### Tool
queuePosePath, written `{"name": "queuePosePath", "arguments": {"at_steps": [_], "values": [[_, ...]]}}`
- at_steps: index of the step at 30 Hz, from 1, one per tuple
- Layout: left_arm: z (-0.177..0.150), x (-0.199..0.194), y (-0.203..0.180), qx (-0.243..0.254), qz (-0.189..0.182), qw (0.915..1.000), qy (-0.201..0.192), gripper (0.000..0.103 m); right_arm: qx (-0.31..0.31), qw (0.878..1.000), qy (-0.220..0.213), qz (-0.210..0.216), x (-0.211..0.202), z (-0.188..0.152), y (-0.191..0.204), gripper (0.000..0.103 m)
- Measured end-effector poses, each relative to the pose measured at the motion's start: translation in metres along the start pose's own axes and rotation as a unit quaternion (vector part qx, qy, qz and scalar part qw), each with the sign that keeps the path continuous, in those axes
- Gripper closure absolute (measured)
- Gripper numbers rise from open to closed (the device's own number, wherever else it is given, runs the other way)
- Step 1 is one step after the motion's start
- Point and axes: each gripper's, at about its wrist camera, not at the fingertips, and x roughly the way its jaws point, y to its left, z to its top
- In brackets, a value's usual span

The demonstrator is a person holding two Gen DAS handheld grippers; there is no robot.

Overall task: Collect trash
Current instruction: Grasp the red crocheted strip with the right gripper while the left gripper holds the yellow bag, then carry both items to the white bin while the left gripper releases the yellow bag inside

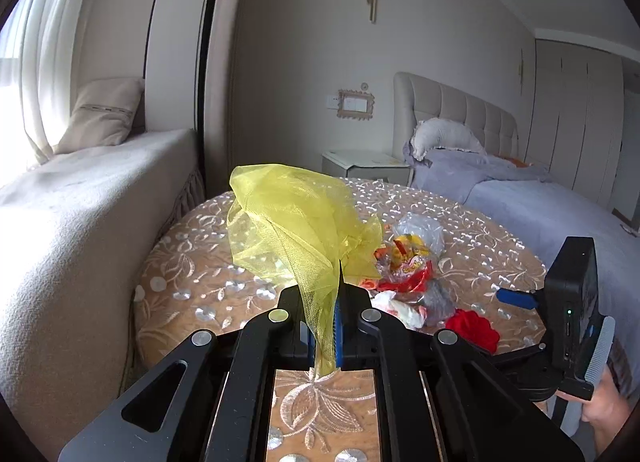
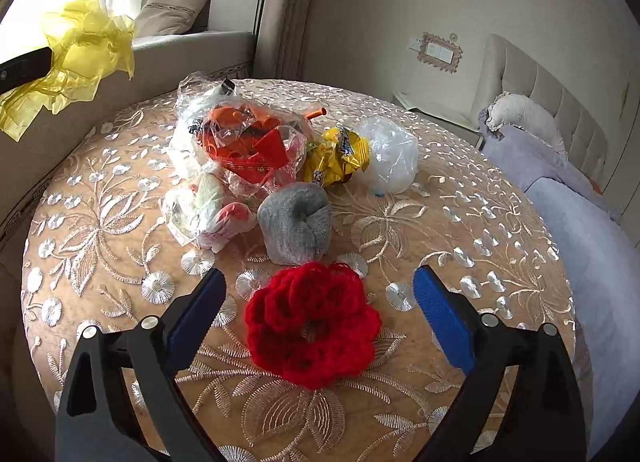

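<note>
My left gripper (image 1: pixel 325 294) is shut on a yellow mesh ribbon (image 1: pixel 296 222) and holds it up above the round table; the ribbon also shows at the upper left of the right wrist view (image 2: pixel 86 50). My right gripper (image 2: pixel 320 294) is open, its blue pads on either side of a red crocheted flower (image 2: pixel 312 326) lying on the table. Behind the flower lie a grey rolled sock (image 2: pixel 294 218), a clear bag of orange and red scraps (image 2: pixel 248 142), a yellow snack wrapper (image 2: pixel 336 156) and a crumpled clear plastic bag (image 2: pixel 390 154).
The round table has an embroidered tan cloth (image 2: pixel 460 222). A cushioned window seat (image 1: pixel 80 202) stands to the left. A bed with lilac bedding (image 1: pixel 540 202) is to the right, a white nightstand (image 1: pixel 364 164) behind the table.
</note>
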Motion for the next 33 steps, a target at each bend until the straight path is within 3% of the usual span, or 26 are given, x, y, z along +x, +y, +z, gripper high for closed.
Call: {"name": "queuePosePath", "arguments": {"at_steps": [4,5,6,10,15,20,26,33], "values": [[-0.002,0.006,-0.005,0.002,-0.012,0.9999,0.008,0.097,0.009,0.998,0.053,0.029,0.019,-0.007,-0.001,0.046],[-0.003,0.006,-0.006,0.003,-0.012,0.9999,0.008,0.097,0.007,0.998,0.052,0.028,0.018,-0.008,-0.001,0.05],[-0.003,0.006,-0.007,0.004,-0.012,0.9999,0.008,0.098,0.001,0.998,0.05,0.028,0.018,-0.009,0.001,0.07],[-0.001,0.002,-0.012,0.009,-0.015,0.9998,0.004,0.098,0.018,0.998,0.03,0.042,0.008,-0.007,-0.005,0.089],[0.004,-0.011,-0.028,0.022,-0.023,0.9994,-0.009,0.097,0.037,0.997,-0.058,0.026,-0.045,0.004,-0.025,0.09],[0.011,-0.019,-0.066,0.044,-0.061,0.9969,-0.022,0.097,0.039,0.99,-0.13,-0.021,-0.111,0.007,-0.051,0.09],[0.006,-0.011,-0.134,0.065,-0.141,0.9878,-0.016,0.097,0.046,0.983,-0.145,-0.098,-0.156,-0.024,-0.088,0.09],[-0.015,-0.001,-0.232,0.108,-0.235,0.9659,0.005,0.097,0.078,0.97,-0.133,-0.187,-0.194,-0.076,-0.14,0.09]]}}
